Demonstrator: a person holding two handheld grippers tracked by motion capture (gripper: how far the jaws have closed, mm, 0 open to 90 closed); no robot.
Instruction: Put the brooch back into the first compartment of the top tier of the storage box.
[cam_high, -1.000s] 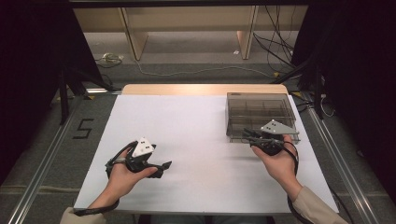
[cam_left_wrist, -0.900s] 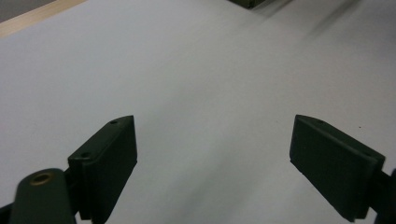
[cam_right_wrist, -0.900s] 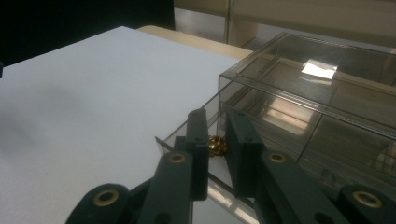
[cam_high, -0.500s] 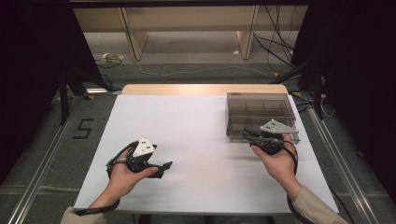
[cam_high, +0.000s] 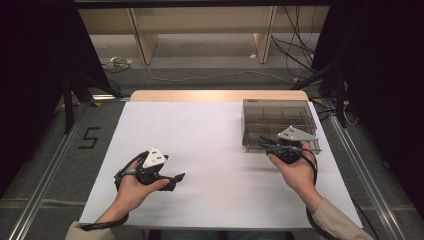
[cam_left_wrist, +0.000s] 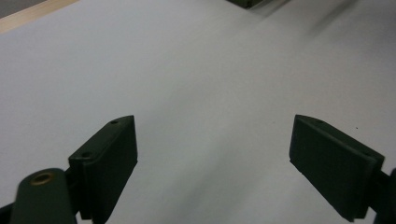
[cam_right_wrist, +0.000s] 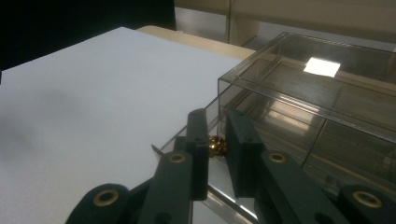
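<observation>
A clear smoky plastic box (cam_high: 276, 118) with compartments stands at the right of the white table (cam_high: 210, 130). My right gripper (cam_high: 263, 145) sits against its near front edge. In the right gripper view, the jaws of my right gripper (cam_right_wrist: 215, 116) stand close together on either side of a small brass knob (cam_right_wrist: 217, 145) at the front of the box (cam_right_wrist: 327, 93) and appear to pinch it. My left gripper (cam_high: 177, 180) lies low over the bare table at the near left. Its jaws (cam_left_wrist: 212, 126) are wide apart with nothing between them.
A strip of bare wood (cam_high: 215, 95) runs along the table's far edge. Beyond it are the floor, cables (cam_high: 300, 55) and wooden furniture legs (cam_high: 142, 40). A metal rail (cam_high: 45, 175) runs along each side of the table.
</observation>
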